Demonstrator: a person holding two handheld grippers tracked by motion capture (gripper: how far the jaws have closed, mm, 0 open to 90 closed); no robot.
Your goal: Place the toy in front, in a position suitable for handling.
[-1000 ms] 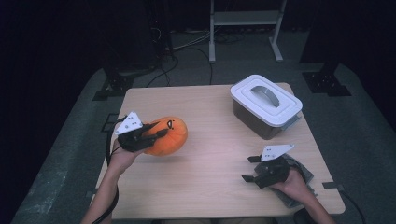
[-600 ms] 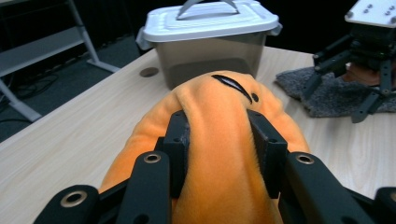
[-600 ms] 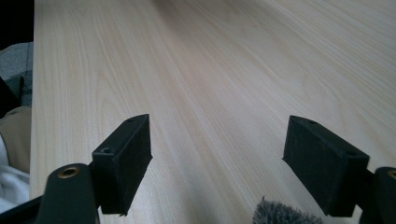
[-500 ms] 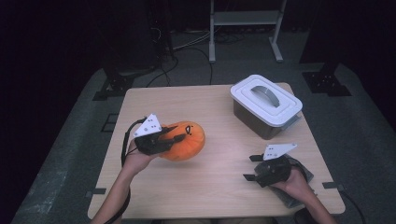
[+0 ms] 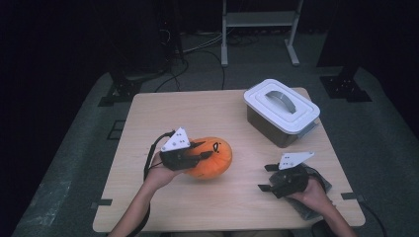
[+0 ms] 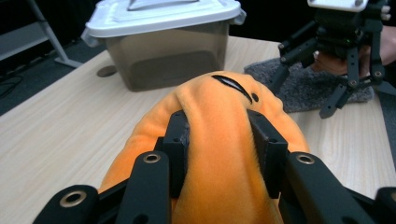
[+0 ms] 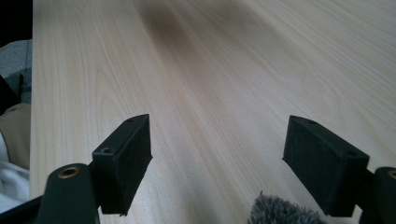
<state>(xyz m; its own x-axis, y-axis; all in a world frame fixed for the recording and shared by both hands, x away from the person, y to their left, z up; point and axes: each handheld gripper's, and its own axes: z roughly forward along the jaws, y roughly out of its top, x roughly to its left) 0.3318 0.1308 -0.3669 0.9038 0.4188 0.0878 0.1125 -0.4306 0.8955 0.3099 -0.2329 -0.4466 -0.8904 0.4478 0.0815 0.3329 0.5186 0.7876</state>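
Up close, the left claw [image 6: 219, 140] pinches the orange plush [image 6: 224, 121]; overhead, the right claw [image 5: 271, 178] gapes, holding nothing.

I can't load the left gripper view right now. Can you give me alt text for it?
The left tongs are shut on an orange plush toy, their black pads pinching a fold of its fur just above the wooden table. Behind it stands a lidded plastic box; at upper right the right tongs hover open over a grey cloth.
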